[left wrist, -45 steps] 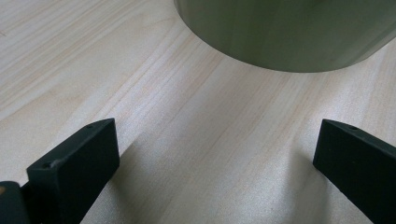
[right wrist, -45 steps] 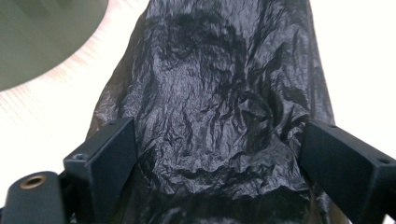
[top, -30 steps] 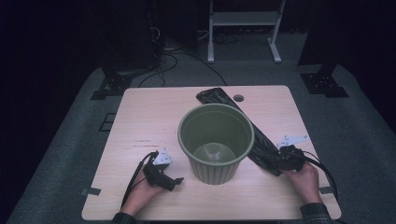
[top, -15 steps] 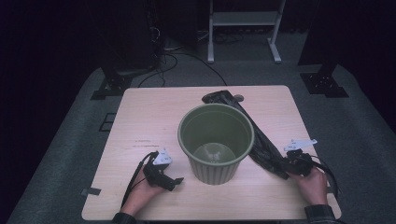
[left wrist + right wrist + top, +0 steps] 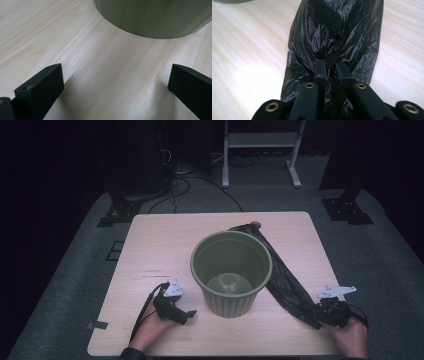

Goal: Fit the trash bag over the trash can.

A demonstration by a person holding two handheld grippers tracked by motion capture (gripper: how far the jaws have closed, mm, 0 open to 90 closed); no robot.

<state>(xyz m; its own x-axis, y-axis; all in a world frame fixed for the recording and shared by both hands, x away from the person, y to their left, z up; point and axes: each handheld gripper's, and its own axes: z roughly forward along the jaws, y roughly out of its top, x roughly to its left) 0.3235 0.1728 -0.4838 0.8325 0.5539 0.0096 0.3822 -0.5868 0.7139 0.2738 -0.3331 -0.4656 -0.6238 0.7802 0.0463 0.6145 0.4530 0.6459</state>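
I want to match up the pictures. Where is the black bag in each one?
High view: the black bag lies right of the green bin, one end in the right gripper.
Right gripper view: centre, pinched by the jaws.
Left gripper view: not there.
Shared landmark: the green bin.

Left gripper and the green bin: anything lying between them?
Nothing: bare table runs from the open left gripper to the green bin, seen in the left gripper view.
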